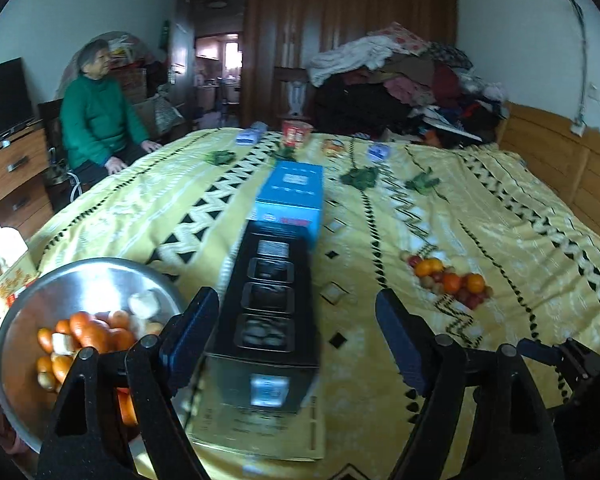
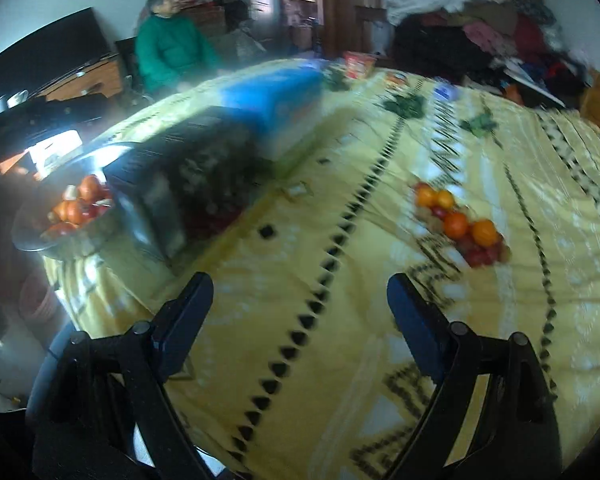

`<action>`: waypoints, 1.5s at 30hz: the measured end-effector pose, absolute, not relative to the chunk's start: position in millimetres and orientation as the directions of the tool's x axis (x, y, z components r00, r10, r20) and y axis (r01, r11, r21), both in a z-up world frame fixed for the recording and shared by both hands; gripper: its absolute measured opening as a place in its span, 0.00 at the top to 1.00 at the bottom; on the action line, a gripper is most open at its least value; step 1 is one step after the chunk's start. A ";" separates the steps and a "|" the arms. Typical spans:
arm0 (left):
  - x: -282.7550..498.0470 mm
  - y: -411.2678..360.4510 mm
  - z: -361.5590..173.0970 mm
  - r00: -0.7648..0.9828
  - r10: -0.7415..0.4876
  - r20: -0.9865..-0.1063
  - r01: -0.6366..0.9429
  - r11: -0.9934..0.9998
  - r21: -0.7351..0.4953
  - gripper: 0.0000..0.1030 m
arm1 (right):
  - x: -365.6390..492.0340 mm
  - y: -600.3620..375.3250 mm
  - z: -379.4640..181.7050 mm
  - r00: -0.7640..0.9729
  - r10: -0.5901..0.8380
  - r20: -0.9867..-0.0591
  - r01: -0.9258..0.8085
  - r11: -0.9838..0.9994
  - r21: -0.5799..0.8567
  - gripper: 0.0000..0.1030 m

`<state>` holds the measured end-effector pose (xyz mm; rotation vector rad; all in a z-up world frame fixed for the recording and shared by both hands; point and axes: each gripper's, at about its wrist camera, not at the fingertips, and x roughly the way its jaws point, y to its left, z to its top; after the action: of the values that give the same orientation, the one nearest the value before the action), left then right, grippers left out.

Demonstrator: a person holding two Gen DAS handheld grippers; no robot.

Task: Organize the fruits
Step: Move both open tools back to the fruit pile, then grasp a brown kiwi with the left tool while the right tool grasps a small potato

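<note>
A pile of fruit, oranges and small red and pale ones, lies on the yellow bedspread at the right; it also shows in the right wrist view. A metal bowl at the bed's left edge holds oranges and pale pieces; it also shows in the right wrist view. My left gripper is open and empty, with a black box between its fingers' line of sight. My right gripper is open and empty above the bedspread, short of the fruit pile.
A blue box lies beyond the black box. Small packets, a red cup and green leaves sit at the far side. A clothes heap fills the back right. A person in green sits at the left.
</note>
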<state>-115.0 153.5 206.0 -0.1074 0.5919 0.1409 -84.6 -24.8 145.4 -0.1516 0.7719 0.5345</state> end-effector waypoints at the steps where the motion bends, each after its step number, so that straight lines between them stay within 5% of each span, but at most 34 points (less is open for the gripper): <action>1: -106.3 137.7 199.3 0.812 0.068 -0.580 -0.123 0.991 -0.057 0.21 | -82.7 -34.9 142.6 0.597 0.389 -0.702 -0.494 0.867 0.060 0.13; 14: -40.7 44.9 101.5 0.633 -0.076 -0.770 0.052 0.997 -0.056 0.21 | -62.1 -134.7 79.7 0.539 0.325 -0.777 -0.311 0.934 0.175 0.13; 23: 68.7 57.7 84.9 0.612 -0.093 -0.786 -0.043 0.988 -0.151 0.28 | -33.2 -177.5 42.9 0.539 0.337 -0.772 -0.253 0.939 0.234 0.13; 31: 209.3 53.3 54.0 0.513 -0.264 -0.817 -0.111 0.923 -0.369 0.38 | -30.5 -193.0 35.2 0.545 0.399 -0.737 -0.280 0.915 0.289 0.13; 42: 292.5 46.7 17.7 0.363 -0.236 -0.901 -0.215 0.920 -0.328 0.42 | -26.4 -194.4 32.8 0.552 0.406 -0.729 -0.266 0.914 0.307 0.13; 45: 294.0 42.5 17.6 0.339 -0.196 -0.920 -0.229 0.931 -0.283 0.65 | -26.1 -196.1 33.1 0.553 0.408 -0.727 -0.263 0.913 0.313 0.13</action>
<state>294.0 42.5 17.6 -0.3970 1.2341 0.0228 -26.1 -196.1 33.1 0.1750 0.9021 0.3989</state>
